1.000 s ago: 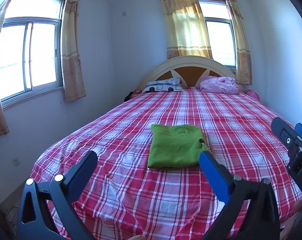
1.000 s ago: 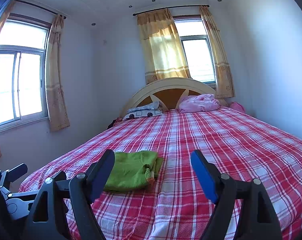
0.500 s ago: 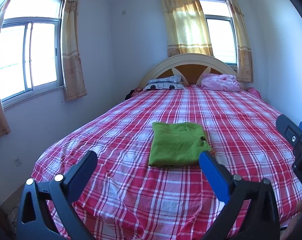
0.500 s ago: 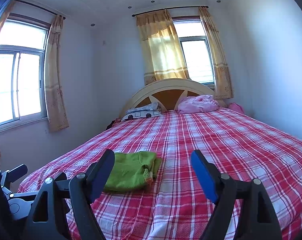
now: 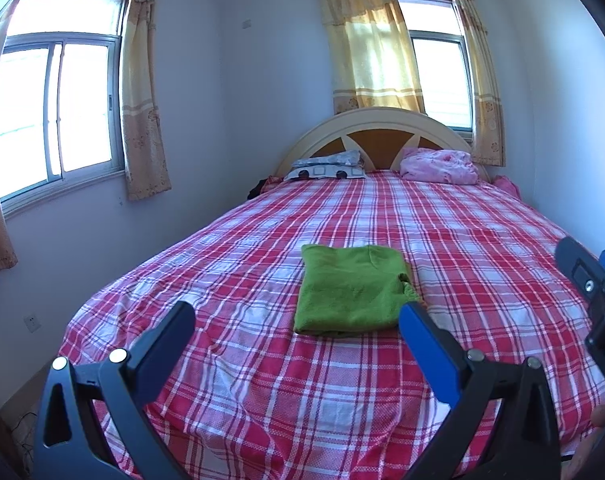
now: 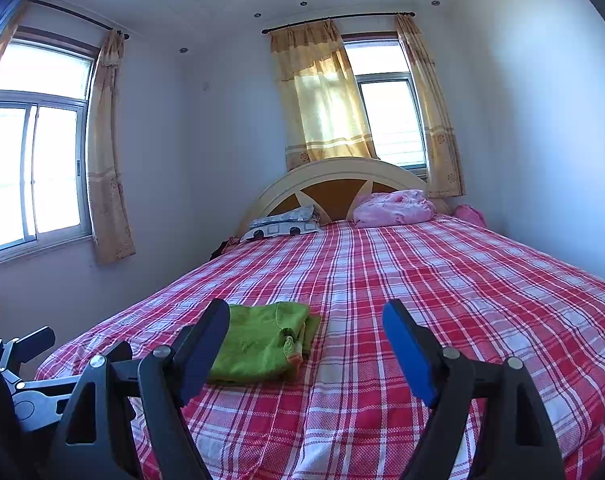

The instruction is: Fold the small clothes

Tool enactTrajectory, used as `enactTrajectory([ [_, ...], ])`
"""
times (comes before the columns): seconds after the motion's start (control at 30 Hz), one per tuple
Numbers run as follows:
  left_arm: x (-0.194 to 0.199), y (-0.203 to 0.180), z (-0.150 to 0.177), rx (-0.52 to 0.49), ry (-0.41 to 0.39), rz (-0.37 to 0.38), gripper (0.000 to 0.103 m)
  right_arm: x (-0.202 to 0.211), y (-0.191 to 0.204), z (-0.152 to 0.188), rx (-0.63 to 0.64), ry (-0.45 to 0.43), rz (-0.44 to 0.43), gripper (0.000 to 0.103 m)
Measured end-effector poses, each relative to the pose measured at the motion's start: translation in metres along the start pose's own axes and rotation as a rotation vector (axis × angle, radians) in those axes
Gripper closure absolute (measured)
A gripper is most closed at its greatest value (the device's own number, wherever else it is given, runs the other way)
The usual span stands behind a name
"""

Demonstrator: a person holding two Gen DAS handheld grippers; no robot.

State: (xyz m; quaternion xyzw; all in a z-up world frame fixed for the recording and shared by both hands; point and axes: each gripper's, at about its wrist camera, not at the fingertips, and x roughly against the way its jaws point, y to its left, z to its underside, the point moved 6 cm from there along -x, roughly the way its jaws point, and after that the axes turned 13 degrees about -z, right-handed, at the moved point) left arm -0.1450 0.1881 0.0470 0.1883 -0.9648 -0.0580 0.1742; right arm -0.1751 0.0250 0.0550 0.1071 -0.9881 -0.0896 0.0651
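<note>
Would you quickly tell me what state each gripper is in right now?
Left gripper: open, holding nothing.
Right gripper: open, holding nothing; the folded green garment lies on the bed beyond it.

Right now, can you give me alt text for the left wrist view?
A folded green garment lies flat on a red plaid bedspread, beyond the open, empty left tool. Pillows sit at the headboard; curtained windows behind.

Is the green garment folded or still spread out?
Folded: the green garment lies as a compact rectangle on the bed, layered edges stacked in the right wrist view.
</note>
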Motion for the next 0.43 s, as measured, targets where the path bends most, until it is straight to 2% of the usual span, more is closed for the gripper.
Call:
enactTrajectory([
  [0.1,-0.005,0.000,0.001,0.005,0.018,0.022,0.000,0.000,-0.002,0.001,-0.005,0.000,0.004,0.023],
  [0.23,-0.011,-0.002,0.003,0.033,0.059,0.107,0.000,-0.001,-0.001,0.001,-0.006,0.003,0.006,0.023],
  [0.43,-0.015,-0.003,0.005,0.009,0.060,0.069,0.000,-0.002,-0.001,0.003,-0.011,0.003,0.009,0.023],
])
